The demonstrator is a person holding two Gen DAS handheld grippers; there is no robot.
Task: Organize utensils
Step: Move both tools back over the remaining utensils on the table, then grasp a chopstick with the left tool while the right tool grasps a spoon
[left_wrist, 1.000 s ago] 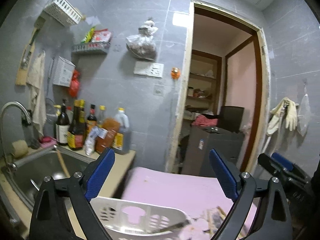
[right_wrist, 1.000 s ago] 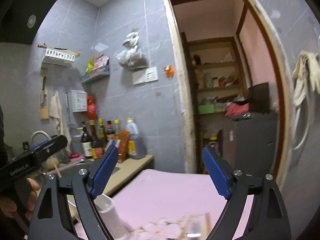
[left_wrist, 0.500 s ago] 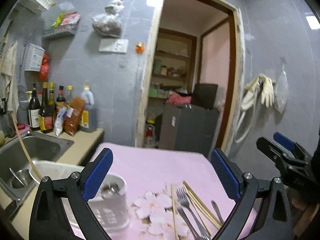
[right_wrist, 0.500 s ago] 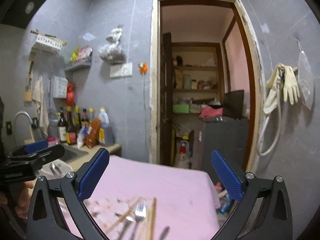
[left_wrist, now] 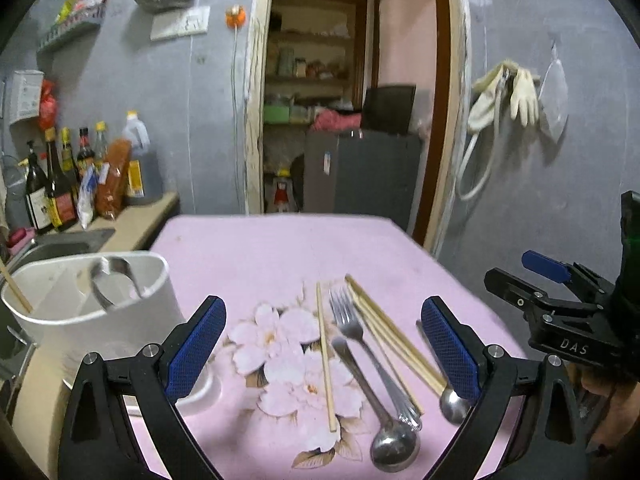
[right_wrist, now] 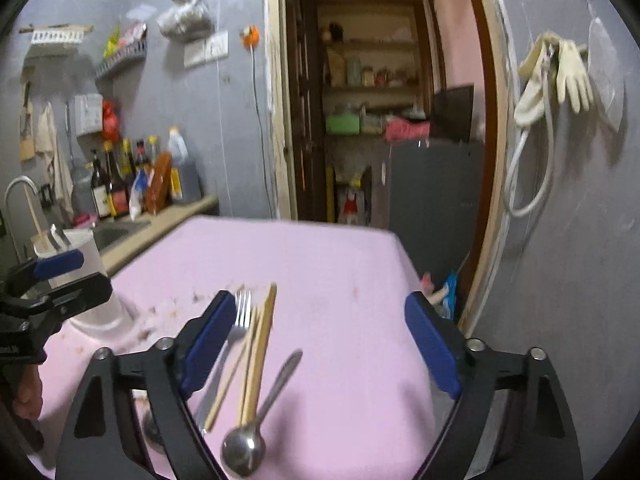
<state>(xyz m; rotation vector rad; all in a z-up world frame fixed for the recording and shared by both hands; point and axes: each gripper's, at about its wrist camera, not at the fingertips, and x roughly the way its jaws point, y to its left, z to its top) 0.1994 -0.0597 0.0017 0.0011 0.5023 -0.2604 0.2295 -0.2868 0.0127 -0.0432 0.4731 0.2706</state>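
Loose utensils lie on the pink flowered tablecloth (left_wrist: 280,256): a fork (left_wrist: 352,322), a large spoon (left_wrist: 394,446), a small spoon (left_wrist: 452,402), a single chopstick (left_wrist: 326,360) and more chopsticks (left_wrist: 394,344). A white utensil holder (left_wrist: 100,312) at the left holds a spoon (left_wrist: 114,280) and a chopstick (left_wrist: 16,292). My left gripper (left_wrist: 323,344) hangs open above the utensils, holding nothing. My right gripper (right_wrist: 320,344) is open with its jaws closing and nothing between them; below it lie the small spoon (right_wrist: 244,448), chopsticks (right_wrist: 260,352) and fork (right_wrist: 240,314). The holder (right_wrist: 90,280) stands far left.
A sink (left_wrist: 60,246) and a counter with sauce bottles (left_wrist: 60,188) lie to the left of the table. Behind the table's far edge is a doorway with a grey cabinet (left_wrist: 368,172). Rubber gloves (left_wrist: 508,92) hang on the right wall.
Both grippers have come down and tipped toward the table. The loose utensils now lie large beneath them, and the holder has slid to the left of both views.
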